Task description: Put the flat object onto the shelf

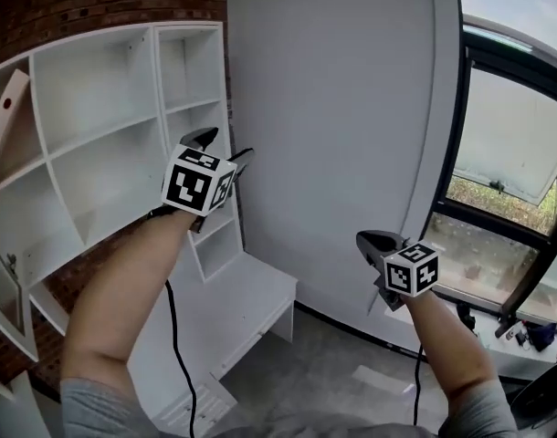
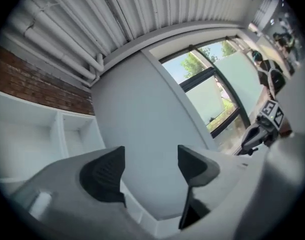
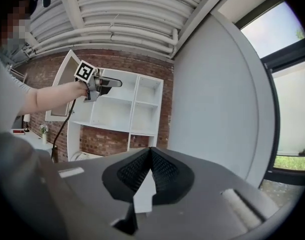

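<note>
The flat board (image 1: 6, 117), pale wood with a red dot near its upper end, leans tilted inside the upper-left compartment of the white shelf unit (image 1: 105, 135), at the far left edge of the head view. The shelf unit stands against a brick wall (image 1: 78, 3). Neither gripper touches or holds the board.

The left gripper (image 1: 225, 149) is raised in front of the narrow right-hand column of the shelf unit, well apart from the board, with a wide compartment between them. Its marker cube (image 1: 198, 182) faces the head camera and a black cable (image 1: 178, 354) hangs below the forearm. In its own view the left gripper (image 2: 150, 156) has its two dark pads standing apart with nothing between them. Only the plain grey wall (image 2: 142, 114) shows through the gap, with the shelf unit off to the left.

The right gripper (image 1: 365, 240) is lower and further right, in front of the grey wall and near the window (image 1: 507, 153), farther still from the board. In its own view the right gripper (image 3: 150, 151) has its ribbed pads pressed together at the tips and grips nothing. It looks toward the shelf unit (image 3: 122, 106), where the left gripper (image 3: 110, 83) shows at the end of the outstretched arm.
</note>
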